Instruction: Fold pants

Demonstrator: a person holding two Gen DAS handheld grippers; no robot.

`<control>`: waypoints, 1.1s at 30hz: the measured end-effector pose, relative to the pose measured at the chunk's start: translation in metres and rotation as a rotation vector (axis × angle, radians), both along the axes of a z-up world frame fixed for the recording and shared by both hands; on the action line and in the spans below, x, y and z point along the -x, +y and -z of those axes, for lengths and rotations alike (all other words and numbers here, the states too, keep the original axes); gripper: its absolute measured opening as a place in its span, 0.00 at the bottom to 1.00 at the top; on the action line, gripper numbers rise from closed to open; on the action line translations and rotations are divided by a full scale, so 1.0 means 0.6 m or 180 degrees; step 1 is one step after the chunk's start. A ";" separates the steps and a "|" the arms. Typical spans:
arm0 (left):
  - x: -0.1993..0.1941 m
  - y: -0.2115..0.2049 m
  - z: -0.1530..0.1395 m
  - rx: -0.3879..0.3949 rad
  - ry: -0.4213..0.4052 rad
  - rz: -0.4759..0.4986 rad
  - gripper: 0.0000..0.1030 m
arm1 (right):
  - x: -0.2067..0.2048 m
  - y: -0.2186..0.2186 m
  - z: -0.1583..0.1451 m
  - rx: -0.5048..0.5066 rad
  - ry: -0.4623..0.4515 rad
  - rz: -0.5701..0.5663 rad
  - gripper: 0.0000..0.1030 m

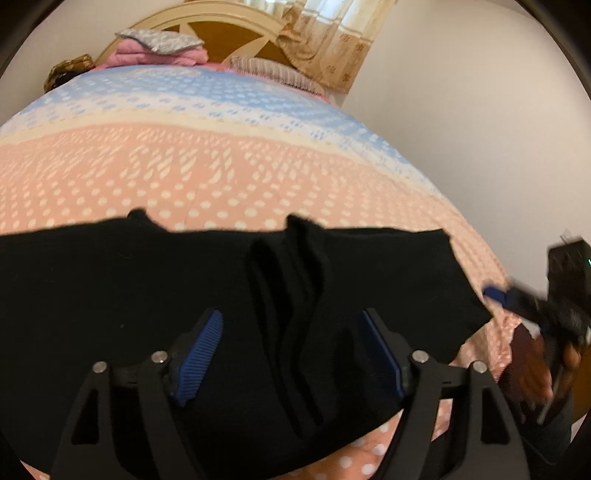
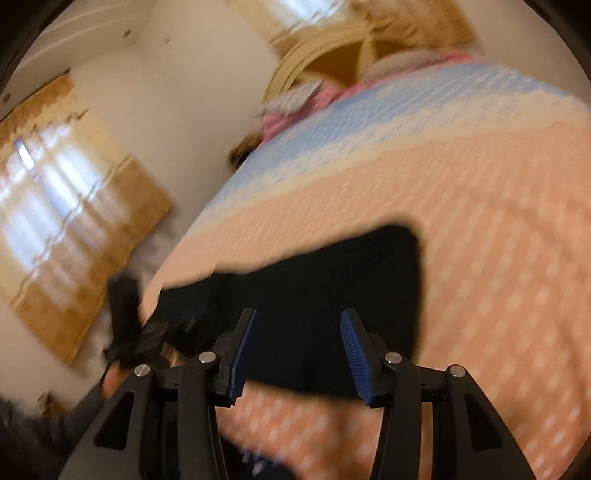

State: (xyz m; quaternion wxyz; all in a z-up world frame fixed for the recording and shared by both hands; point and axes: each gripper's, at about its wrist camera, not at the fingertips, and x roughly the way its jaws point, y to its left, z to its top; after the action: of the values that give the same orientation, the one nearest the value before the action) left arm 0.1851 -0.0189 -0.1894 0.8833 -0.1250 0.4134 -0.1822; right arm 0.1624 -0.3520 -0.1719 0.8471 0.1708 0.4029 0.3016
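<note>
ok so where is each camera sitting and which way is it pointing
Left wrist: on the left gripper, jaws open, angled down over the black pants on the dotted bedspread, facing the headboard; own fingers and the right hand show.
Right wrist: on the right gripper, jaws open, blurred, angled down at the pants' end; own fingers show.
Shared: pants, bedspread, headboard.

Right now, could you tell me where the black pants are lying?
The black pants lie on the near, peach polka-dot part of the bedspread, far from the headboard in the left wrist view.
</note>
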 end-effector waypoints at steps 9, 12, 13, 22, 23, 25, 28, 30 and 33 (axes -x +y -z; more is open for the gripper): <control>0.017 0.011 0.001 -0.0160 -0.0108 0.0005 0.76 | 0.029 -0.005 0.060 0.0209 0.0248 0.0012 0.47; 0.018 0.029 -0.008 -0.0117 -0.0116 -0.0099 0.76 | 0.031 0.017 0.040 0.0350 0.0179 0.0053 0.47; 0.017 0.039 -0.013 -0.0082 -0.0125 -0.0168 0.76 | 0.029 0.028 0.027 0.0383 0.0088 0.0036 0.47; 0.051 0.020 0.005 -0.0182 -0.0056 -0.0041 0.78 | -0.090 0.213 -0.003 -0.0683 0.0304 -0.0729 0.47; 0.054 0.017 0.006 -0.0233 -0.0089 -0.0031 0.78 | -0.109 0.239 0.008 -0.0728 0.0422 -0.0799 0.47; 0.057 0.015 0.005 -0.0300 -0.0136 -0.0018 0.78 | -0.136 0.283 0.028 -0.0719 0.0539 -0.0881 0.47; 0.057 0.028 0.003 -0.0233 -0.0121 -0.0038 0.78 | -0.177 0.337 0.102 -0.0423 0.1008 -0.0883 0.45; 0.059 0.041 0.000 -0.0230 -0.0104 -0.0035 0.78 | -0.181 0.343 0.102 -0.0417 0.0916 -0.0882 0.46; 0.071 0.065 -0.007 -0.0330 -0.0135 -0.0017 0.78 | -0.167 0.319 0.077 -0.0642 0.0834 -0.0865 0.47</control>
State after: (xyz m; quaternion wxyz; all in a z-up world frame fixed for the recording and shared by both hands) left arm 0.1425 0.0201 -0.1850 0.8977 -0.0763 0.4031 -0.1608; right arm 0.2626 -0.1604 -0.2179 0.7176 0.2365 0.4967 0.4270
